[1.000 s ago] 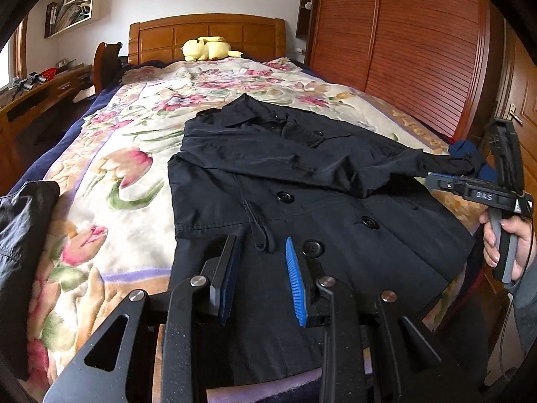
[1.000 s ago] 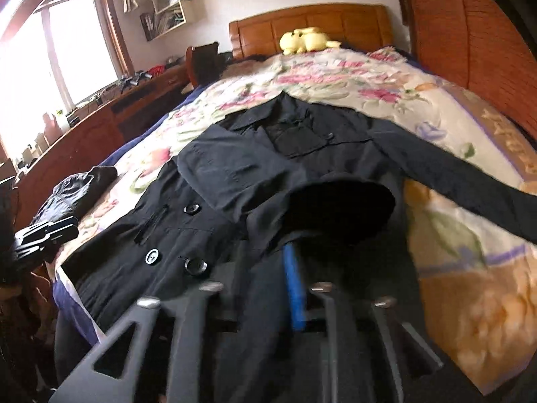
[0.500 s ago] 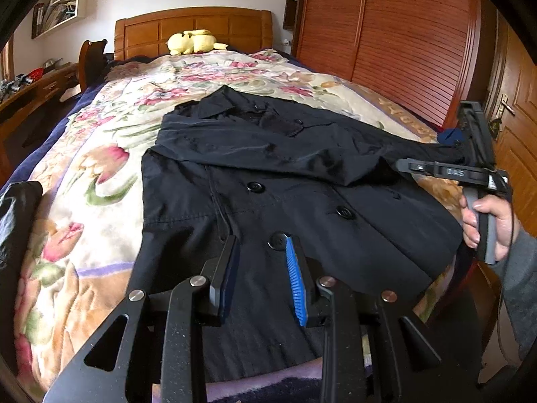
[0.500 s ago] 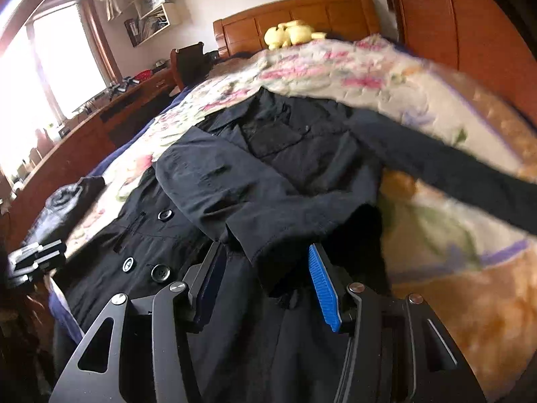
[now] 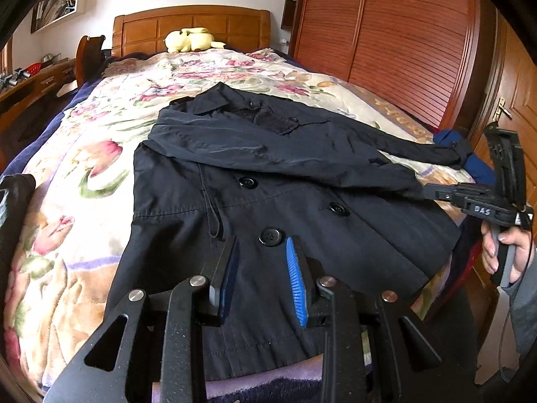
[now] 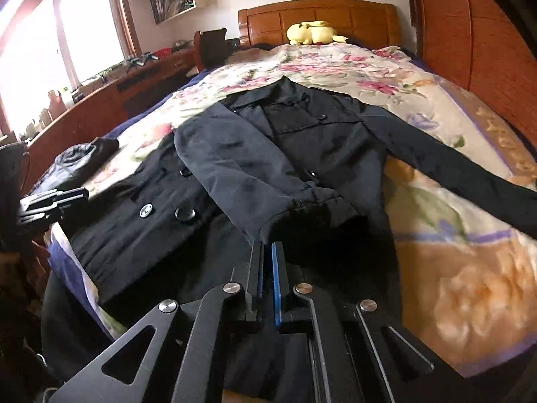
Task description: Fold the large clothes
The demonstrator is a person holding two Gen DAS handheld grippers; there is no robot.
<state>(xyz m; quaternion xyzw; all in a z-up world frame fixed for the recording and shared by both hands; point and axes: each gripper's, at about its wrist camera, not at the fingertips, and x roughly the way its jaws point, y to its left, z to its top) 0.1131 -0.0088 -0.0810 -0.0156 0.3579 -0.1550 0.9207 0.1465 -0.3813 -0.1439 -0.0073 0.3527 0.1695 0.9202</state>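
Seen from the left wrist, the black buttoned cloth coat (image 5: pixel 268 181) lies flat on the floral quilted bedspread (image 5: pixel 84 168), one sleeve folded across its chest. A yellow plush toy (image 5: pixel 191 39) sits at the wooden headboard (image 5: pixel 191 21). The left gripper (image 5: pixel 261 268) hovers released, nothing between its blue ribbed pads.

From the right wrist, the right gripper (image 6: pixel 266 268) has just been closing; its jaws meet empty, just short of the folded sleeve's cuff (image 6: pixel 302 211). A crumpled shiny dark garment (image 6: pixel 80 158) lies at the bed's left edge.

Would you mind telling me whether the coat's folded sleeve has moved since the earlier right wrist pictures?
Yes. The folded sleeve has dropped from above the right gripper onto the coat front; the gripper's jaws have just been closing with nothing between them.
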